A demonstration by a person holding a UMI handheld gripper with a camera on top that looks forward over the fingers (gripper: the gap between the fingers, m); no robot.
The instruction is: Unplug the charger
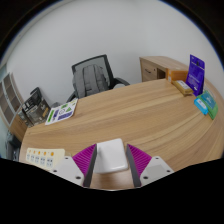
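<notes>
Claw [111, 166] shut on white charger [110, 159] above desk [130, 115]

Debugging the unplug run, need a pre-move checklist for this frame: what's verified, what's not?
1. Tongs holding something: ok, both pads press on a white block, probably the charger.
2. Socket or power strip in view: not ok, none visible.
3. Cable on the charger: cannot tell, hidden behind the fingers.
4. Path ahead: ok, bare wooden desk just beyond the fingers.
5. Obstacles: ok, office chair and purple box stand far beyond the desk's near part.
6. Charger already unplugged: cannot tell.
</notes>
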